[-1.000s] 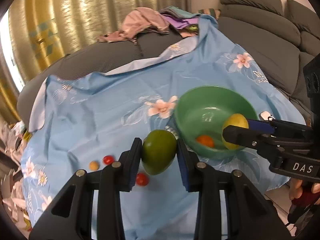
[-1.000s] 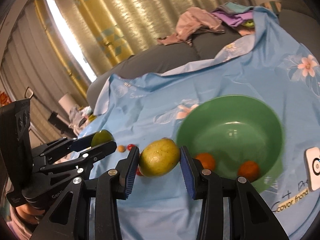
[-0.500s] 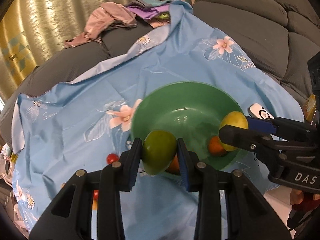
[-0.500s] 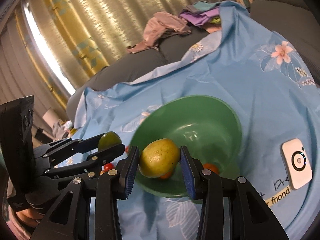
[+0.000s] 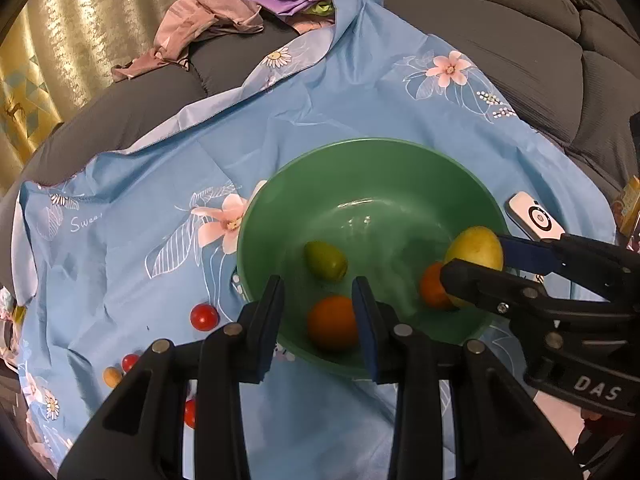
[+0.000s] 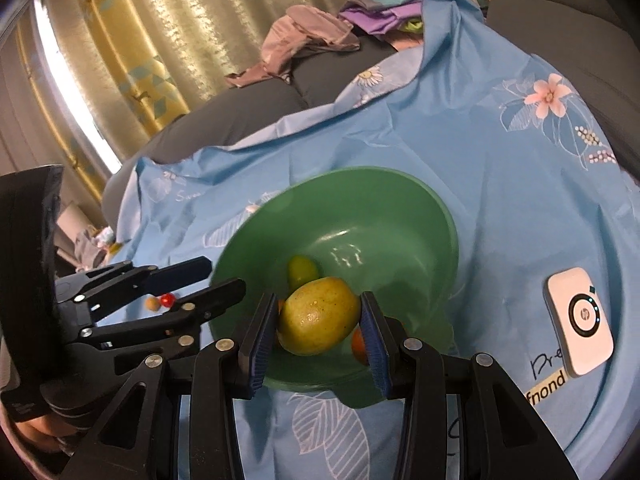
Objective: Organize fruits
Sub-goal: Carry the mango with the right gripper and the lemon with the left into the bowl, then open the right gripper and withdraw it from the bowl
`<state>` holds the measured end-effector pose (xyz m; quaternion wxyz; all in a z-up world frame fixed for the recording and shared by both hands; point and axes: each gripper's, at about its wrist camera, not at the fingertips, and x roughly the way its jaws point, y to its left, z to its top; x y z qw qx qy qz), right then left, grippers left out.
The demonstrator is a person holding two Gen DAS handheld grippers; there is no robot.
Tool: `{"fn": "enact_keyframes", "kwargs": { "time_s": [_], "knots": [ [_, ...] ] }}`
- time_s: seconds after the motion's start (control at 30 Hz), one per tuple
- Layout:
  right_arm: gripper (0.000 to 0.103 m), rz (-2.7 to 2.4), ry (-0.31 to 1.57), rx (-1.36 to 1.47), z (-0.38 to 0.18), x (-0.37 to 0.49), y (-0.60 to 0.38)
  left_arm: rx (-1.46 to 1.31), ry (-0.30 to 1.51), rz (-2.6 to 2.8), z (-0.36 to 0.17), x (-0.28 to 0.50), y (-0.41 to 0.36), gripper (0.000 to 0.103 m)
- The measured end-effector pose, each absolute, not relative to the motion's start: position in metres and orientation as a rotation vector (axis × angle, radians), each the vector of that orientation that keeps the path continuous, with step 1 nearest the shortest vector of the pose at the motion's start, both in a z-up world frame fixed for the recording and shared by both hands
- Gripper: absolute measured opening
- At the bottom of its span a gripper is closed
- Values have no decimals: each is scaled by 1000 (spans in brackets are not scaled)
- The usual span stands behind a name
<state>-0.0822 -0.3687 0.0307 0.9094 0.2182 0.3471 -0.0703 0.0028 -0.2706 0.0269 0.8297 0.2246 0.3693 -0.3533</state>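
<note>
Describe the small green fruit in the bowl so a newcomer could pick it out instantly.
Start at the green bowl on the blue floral cloth. The green fruit lies loose on the bowl's floor, beyond the left gripper. It is the only green, egg-shaped piece; its neighbours are two orange fruits and a bigger yellow one in the right gripper.

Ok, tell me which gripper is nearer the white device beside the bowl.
Right. The right gripper, clamping the yellow fruit over the green bowl, is on the white device's side; the left gripper hangs over the bowl's opposite edge.

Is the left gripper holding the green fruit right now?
No. The green fruit lies loose inside the green bowl, beyond the left gripper, whose fingers hold nothing.
</note>
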Motion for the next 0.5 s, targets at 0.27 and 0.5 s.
{"fn": "enact_keyframes", "kwargs": {
  "time_s": [0.27, 0.5],
  "knots": [
    [48, -198, 744, 449, 29, -82, -368, 426, 806, -708, 30, 9, -256, 69],
    [48, -198, 715, 439, 39, -92, -360, 362, 838, -657, 30, 5, -216, 82]
  ]
}}
